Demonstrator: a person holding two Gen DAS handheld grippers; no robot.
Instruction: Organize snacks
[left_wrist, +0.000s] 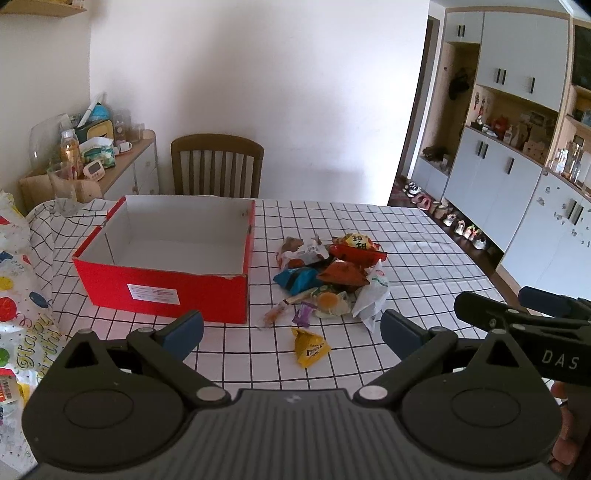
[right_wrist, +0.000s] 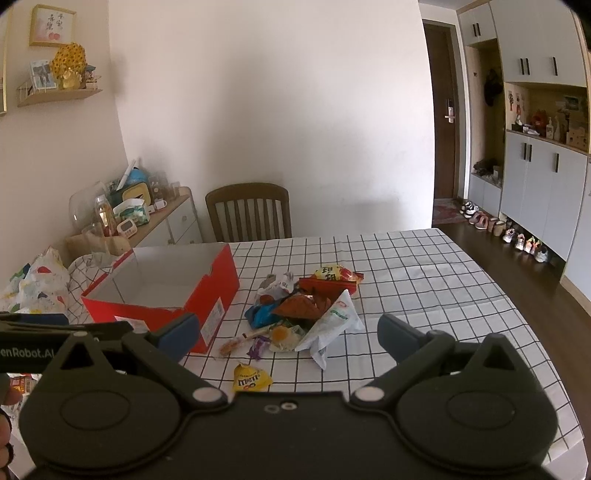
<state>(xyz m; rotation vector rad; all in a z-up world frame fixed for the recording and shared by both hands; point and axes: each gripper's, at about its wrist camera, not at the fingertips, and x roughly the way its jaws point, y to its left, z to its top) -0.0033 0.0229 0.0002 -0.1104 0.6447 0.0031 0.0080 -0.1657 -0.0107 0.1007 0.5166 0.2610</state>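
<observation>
I have both claws hanging above the near edge of the bench (left_wrist: 424, 229), which is covered in a white cloth with a black grid. My left claw (left_wrist: 291, 328) has its jaws spread wide with nothing between them, and my right claw (right_wrist: 288, 334) is the same. The open red cardboard box with a white inside (left_wrist: 166, 284) sits empty on the left. Just beside it on the right lies the loose heap of crinkly snack packets (left_wrist: 332, 273). The small yellow M&M's pouch (left_wrist: 309, 348) lies apart from the heap, nearest me. I judge that pouch the best first pick, since it lies alone and nothing will drag along with it. I would lower one claw so the fingers straddle the puffed middle, close gently, then lift clear of the box wall before releasing inside.
</observation>
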